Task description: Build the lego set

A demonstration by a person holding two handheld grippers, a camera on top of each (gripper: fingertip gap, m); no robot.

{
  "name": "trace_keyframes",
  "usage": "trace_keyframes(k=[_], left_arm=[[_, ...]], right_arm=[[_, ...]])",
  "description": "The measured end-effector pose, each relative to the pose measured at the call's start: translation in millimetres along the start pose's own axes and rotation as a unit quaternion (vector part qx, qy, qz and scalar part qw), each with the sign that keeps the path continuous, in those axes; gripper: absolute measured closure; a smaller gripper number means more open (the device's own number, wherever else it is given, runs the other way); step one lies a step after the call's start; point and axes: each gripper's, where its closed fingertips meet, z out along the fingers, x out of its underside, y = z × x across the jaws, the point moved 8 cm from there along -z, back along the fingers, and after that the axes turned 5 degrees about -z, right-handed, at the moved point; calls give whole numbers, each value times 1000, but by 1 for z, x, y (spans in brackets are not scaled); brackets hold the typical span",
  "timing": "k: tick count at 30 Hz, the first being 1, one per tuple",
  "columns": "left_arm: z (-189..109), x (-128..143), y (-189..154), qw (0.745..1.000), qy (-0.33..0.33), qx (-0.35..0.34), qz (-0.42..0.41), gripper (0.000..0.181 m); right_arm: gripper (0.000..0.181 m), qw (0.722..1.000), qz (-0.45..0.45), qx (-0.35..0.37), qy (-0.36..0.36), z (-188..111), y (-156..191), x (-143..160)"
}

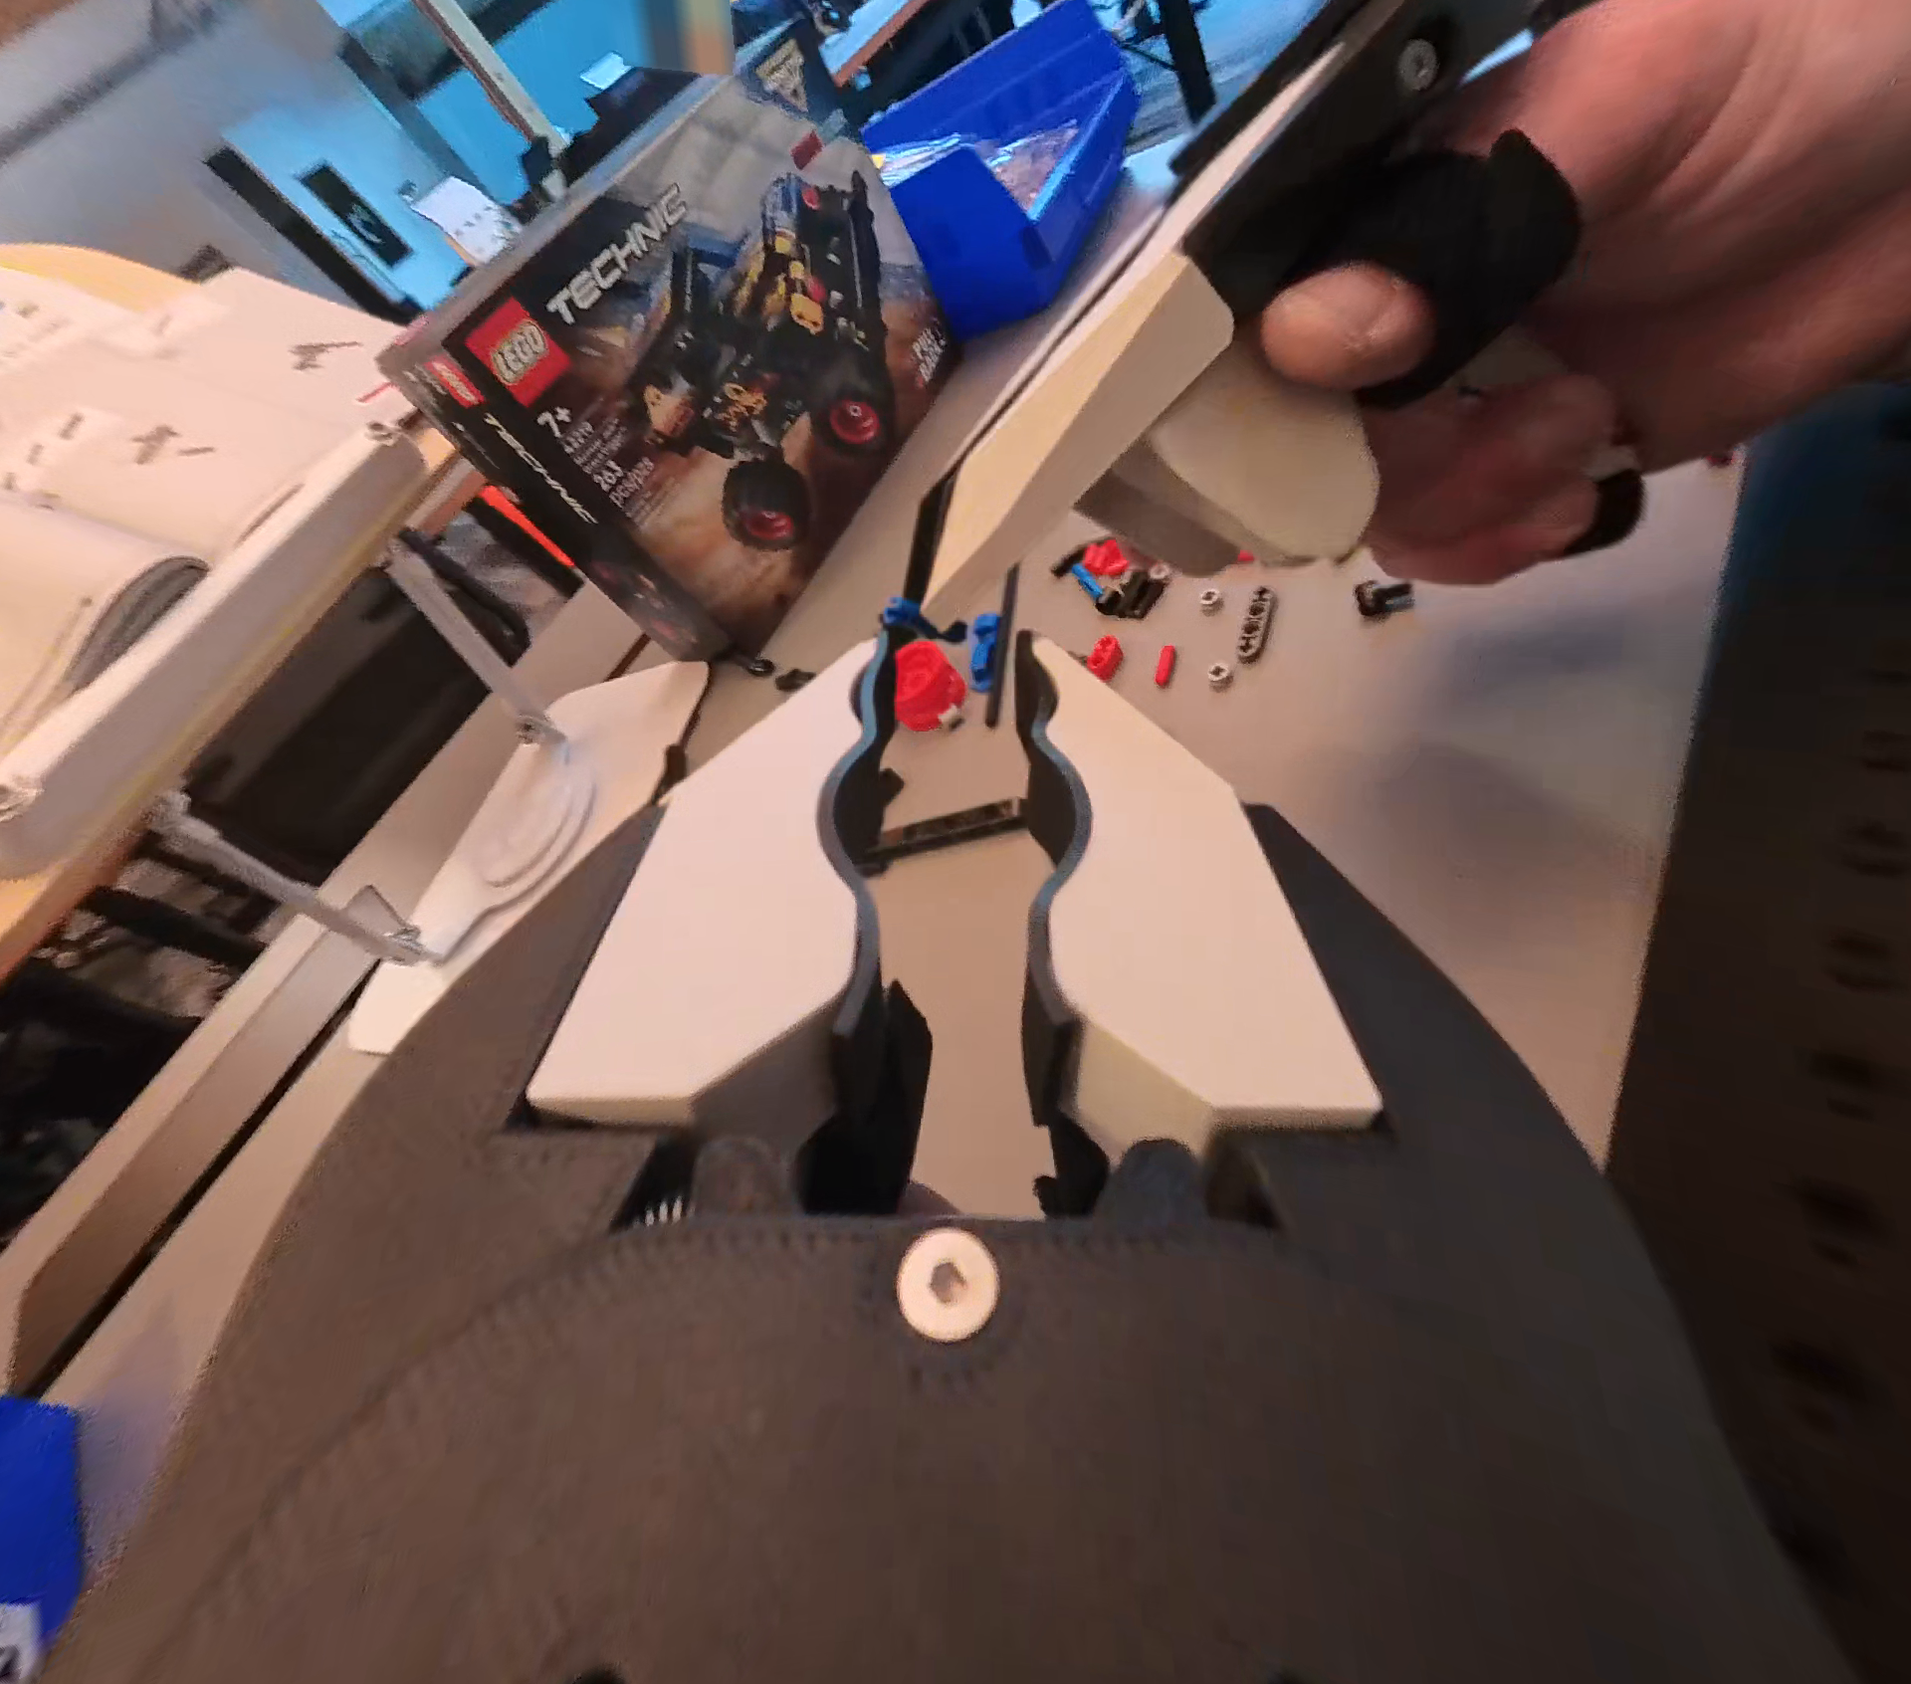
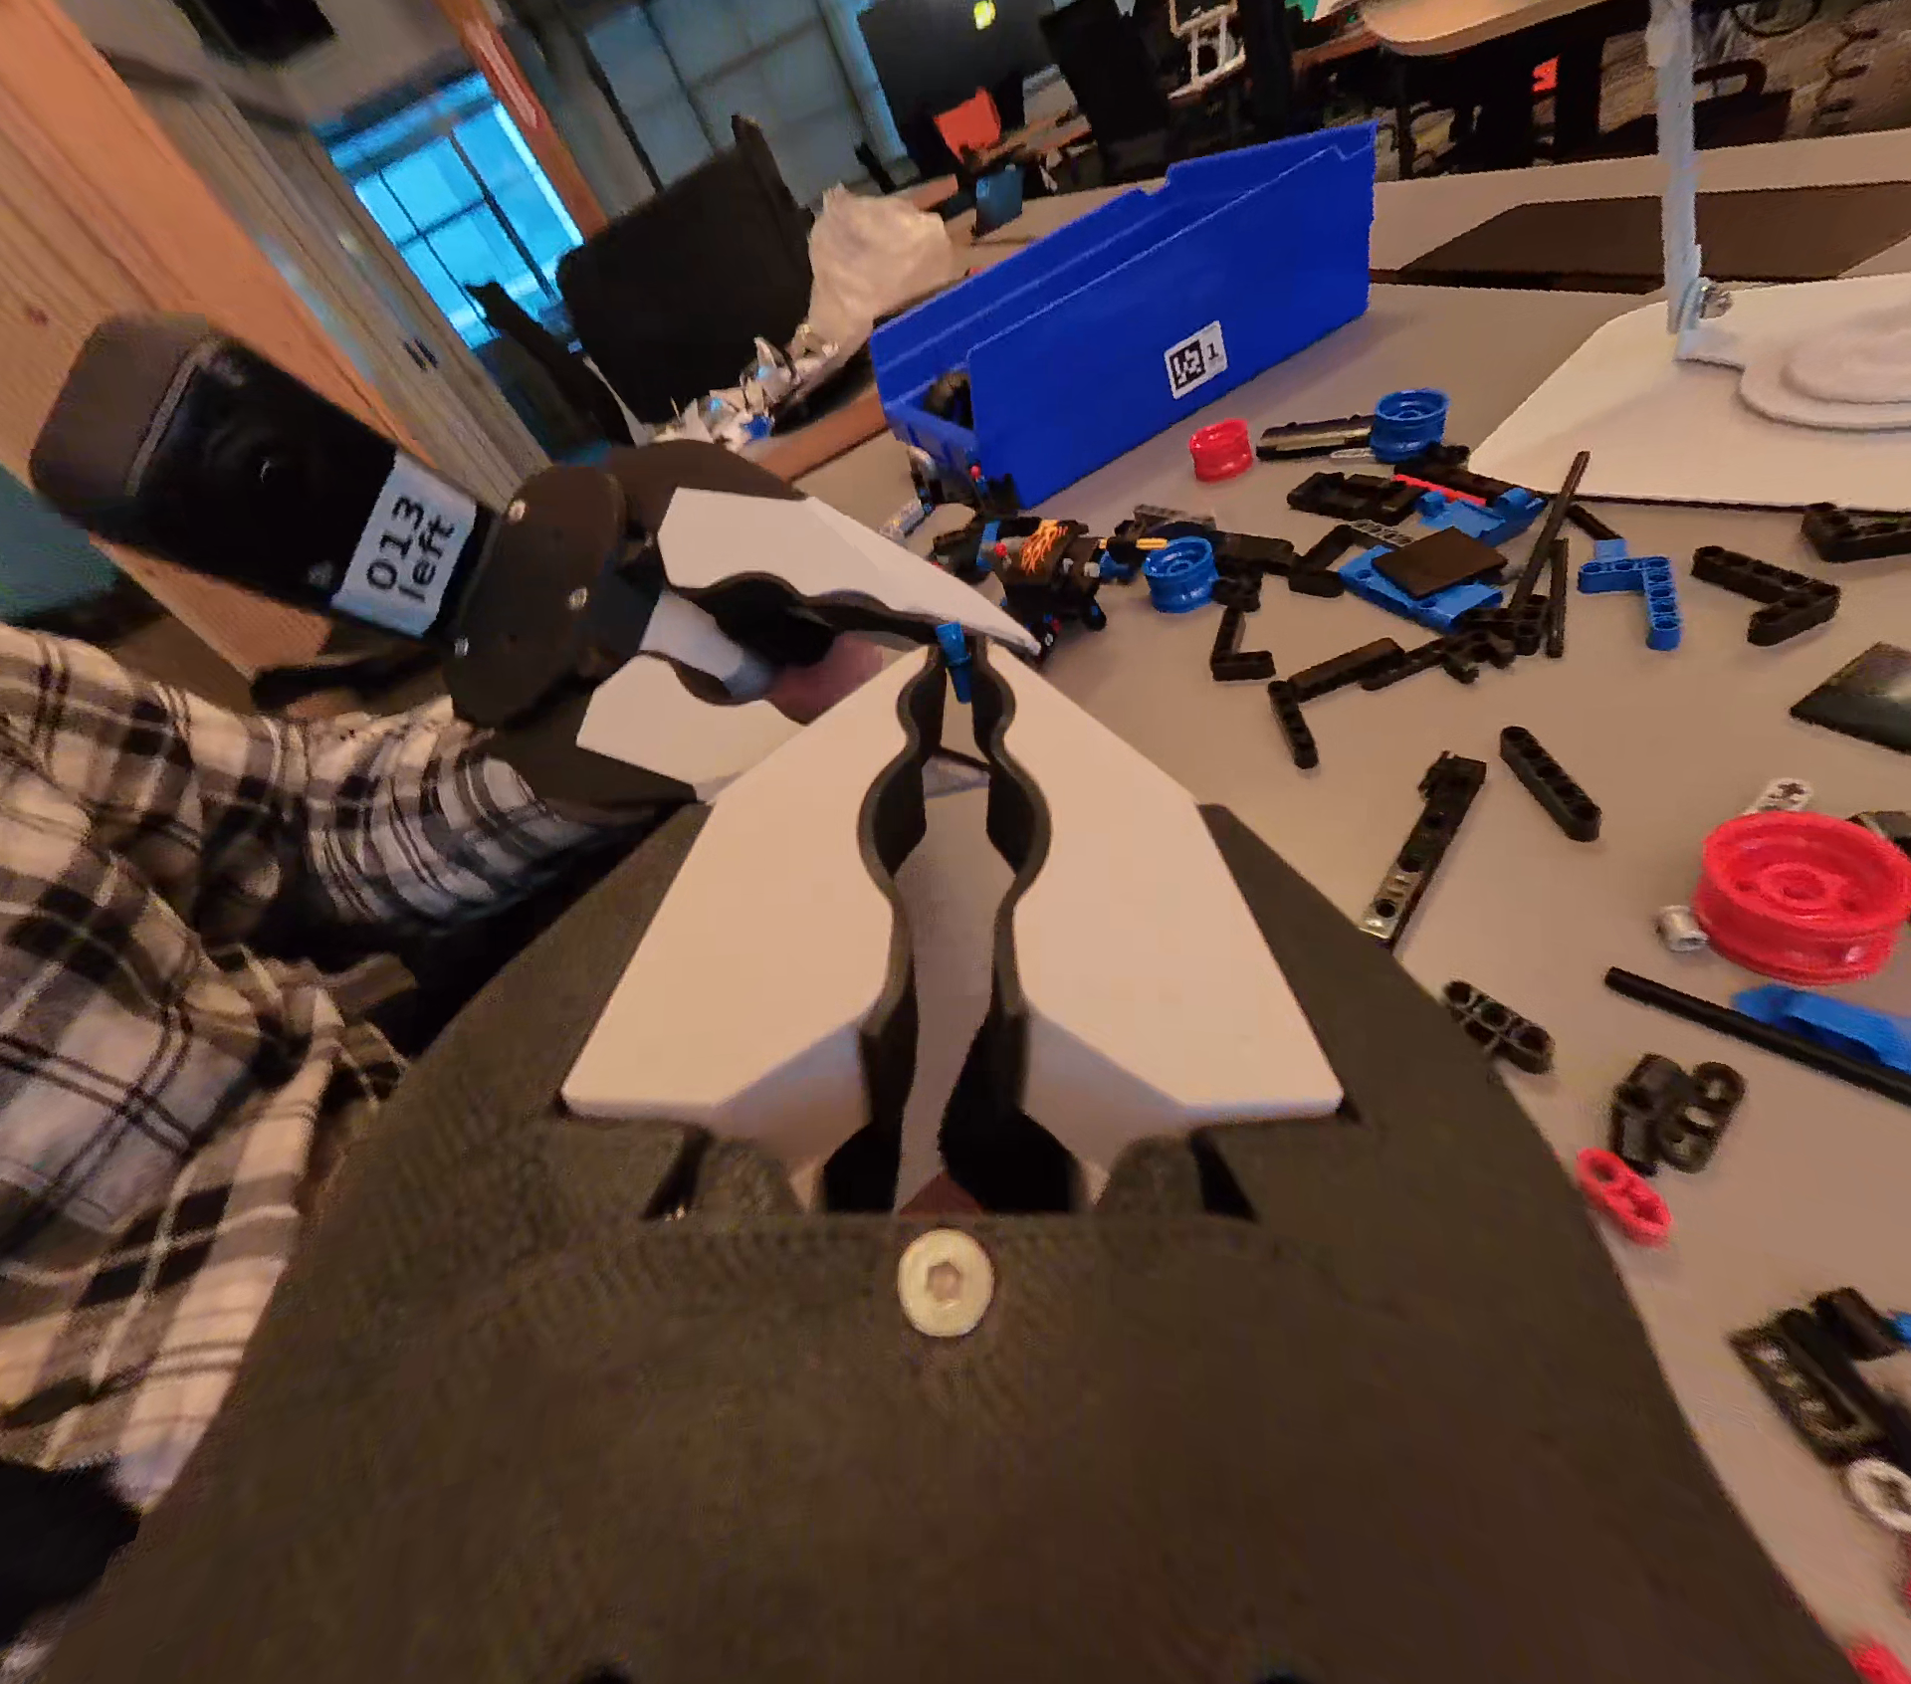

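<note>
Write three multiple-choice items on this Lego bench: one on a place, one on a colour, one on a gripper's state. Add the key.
1. Where does the blue bin stand?
A. On the table, beyond the loose pieces
B. On the floor
C. On top of the set's box

2. What colour is the small piece pinched at the tips of the right gripper?
A. Red
B. Yellow
C. Blue

3. How is the left gripper?
A. Shut on a red wheel
B. Open, with nothing between its fingers
C. Shut on a black beam

Key:
1 A, since the bin rests on the tabletop behind the scattered parts.
2 C, since the piece between the fingertips is plainly blue.
3 B, since a clear gap shows between its fingers, with only table beyond.
</note>
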Motion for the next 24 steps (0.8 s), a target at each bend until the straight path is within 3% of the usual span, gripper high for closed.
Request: trace_keyframes(k=[6,16,24], left_arm=[[0,-10,4,997,-14,-65,26,164],[-2,-25,1,991,-34,-114,64,173],[-5,-25,0,984,-14,-103,147,177]], right_arm=[[180,994,80,-21,-69,-2,-2,-1],[180,974,156,-41,-160,-1,0,-3],[180,982,131,-37,-130,-4,2,-3]])
